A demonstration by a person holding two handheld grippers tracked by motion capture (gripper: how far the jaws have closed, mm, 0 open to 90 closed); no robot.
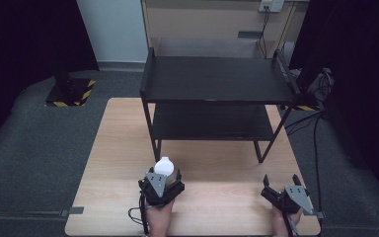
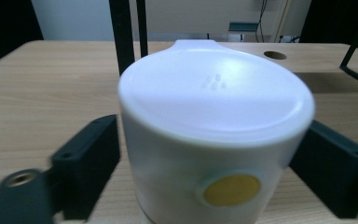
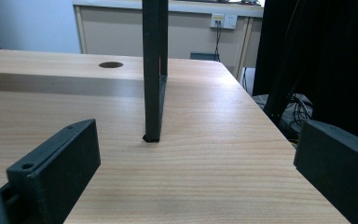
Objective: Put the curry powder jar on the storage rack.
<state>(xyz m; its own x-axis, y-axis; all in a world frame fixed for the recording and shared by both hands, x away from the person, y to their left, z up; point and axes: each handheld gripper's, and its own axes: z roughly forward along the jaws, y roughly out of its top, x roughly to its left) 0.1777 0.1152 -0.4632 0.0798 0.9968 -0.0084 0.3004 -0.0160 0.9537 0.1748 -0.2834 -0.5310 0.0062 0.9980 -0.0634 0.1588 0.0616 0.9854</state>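
Left claw [image 1: 164,183] is clamped on a white lidded container [image 1: 164,167], a jaw pressed to each side; in the left gripper view I see a yellow round sticker [image 2: 231,190] on its near wall. It sits near the tabletop's [image 1: 118,148] front edge, just before the black two-tier shelf rack [image 1: 217,79]. My right claw [image 1: 280,186] stands spread wide with nothing between its jaws, near the front right corner, facing a rack leg [image 3: 153,93].
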